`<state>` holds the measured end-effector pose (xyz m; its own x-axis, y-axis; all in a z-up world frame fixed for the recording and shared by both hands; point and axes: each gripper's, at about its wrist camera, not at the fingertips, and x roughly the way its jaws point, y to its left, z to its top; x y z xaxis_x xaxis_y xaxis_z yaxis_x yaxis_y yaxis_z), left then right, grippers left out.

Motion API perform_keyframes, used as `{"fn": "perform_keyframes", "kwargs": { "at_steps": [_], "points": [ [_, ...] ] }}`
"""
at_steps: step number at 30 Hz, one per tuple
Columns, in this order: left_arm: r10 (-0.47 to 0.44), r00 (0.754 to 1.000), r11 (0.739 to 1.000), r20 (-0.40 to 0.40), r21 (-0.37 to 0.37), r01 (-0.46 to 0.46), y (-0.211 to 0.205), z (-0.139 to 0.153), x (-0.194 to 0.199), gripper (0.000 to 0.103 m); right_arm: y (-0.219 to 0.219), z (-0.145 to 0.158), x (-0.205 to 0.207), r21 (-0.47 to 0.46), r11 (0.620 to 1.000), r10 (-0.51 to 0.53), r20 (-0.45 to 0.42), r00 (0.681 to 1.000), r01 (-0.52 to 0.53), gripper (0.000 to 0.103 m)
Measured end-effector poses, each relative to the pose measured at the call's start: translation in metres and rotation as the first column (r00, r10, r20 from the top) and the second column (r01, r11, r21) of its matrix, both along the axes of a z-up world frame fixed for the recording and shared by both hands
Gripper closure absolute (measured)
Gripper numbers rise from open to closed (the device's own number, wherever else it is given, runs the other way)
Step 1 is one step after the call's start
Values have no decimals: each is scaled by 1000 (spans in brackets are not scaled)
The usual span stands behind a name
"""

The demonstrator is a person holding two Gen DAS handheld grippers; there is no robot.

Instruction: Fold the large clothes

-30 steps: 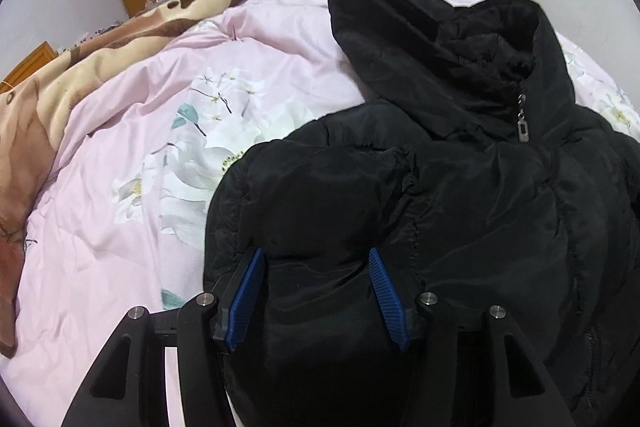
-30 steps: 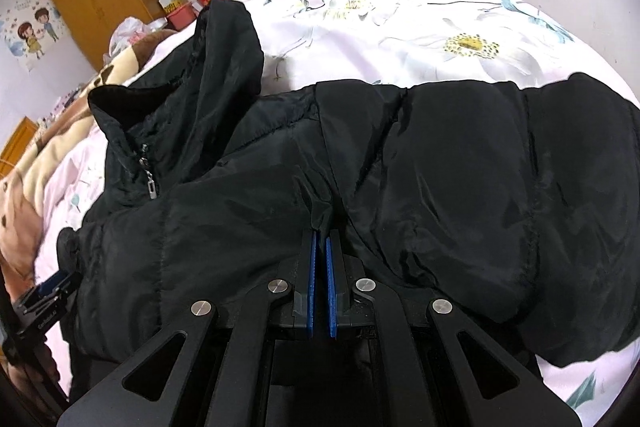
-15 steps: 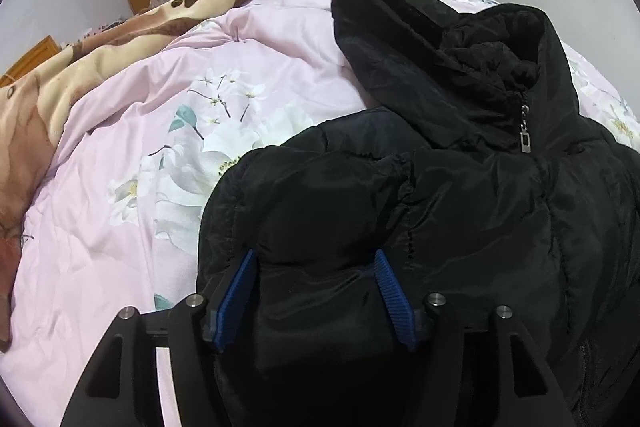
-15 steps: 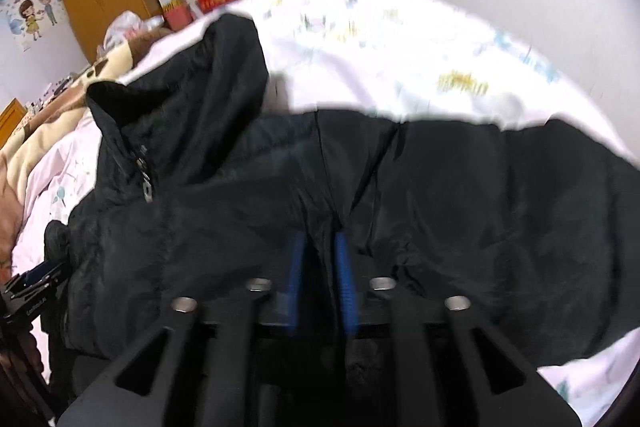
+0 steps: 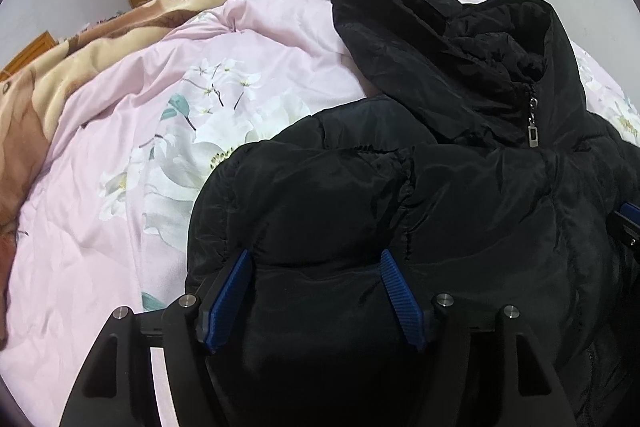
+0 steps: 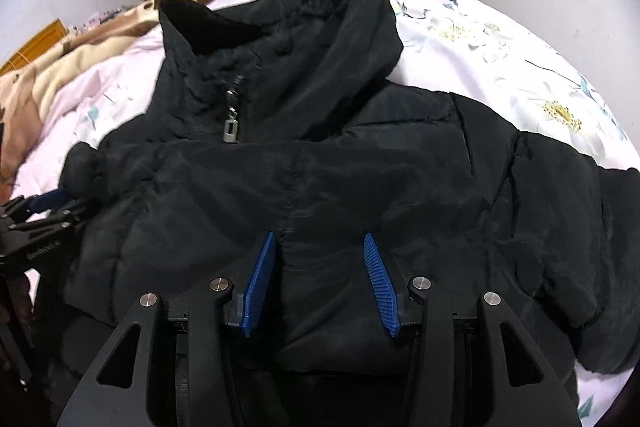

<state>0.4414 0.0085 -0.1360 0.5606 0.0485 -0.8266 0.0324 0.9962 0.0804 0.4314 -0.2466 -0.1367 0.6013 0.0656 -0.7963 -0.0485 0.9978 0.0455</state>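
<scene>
Right gripper [image 6: 318, 279] jaws have just opened over one black jacket [image 6: 360, 179].

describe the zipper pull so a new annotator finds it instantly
Start at the black puffer jacket spread on the pink floral bedspread. Follow its front up to the collar: the zipper pull hangs there, the only grey metal piece on all-black fabric.

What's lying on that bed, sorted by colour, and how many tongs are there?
Black: 1, the puffy jacket
Pink floral: 1, the quilt
Brown and cream: 1, the blanket
Tongs: 2, the left tongs and the right tongs, both with blue pads
Total: 5
</scene>
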Motion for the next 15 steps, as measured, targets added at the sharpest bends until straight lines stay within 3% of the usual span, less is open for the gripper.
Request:
{"fn": "perform_keyframes", "kwargs": {
  "at_steps": [4,6,10,15],
  "points": [
    [-3,1000,1000,-2,6,3,1,0,-1,35,-20,-2,-4,-54,996,-75,4,997,75,57],
    [-2,1000,1000,-3,15,2,0,1,-2,35,-35,-4,-3,-19,993,-118,-17,993,118,57],
    [6,1000,1000,13,2,-6,-1,10,-8,35,-39,3,-6,-47,995,-91,-28,995,90,56],
    [3,999,998,44,-65,0,-1,40,-25,35,-71,32,-35,112,982,-155,34,987,150,56]
  ]
}}
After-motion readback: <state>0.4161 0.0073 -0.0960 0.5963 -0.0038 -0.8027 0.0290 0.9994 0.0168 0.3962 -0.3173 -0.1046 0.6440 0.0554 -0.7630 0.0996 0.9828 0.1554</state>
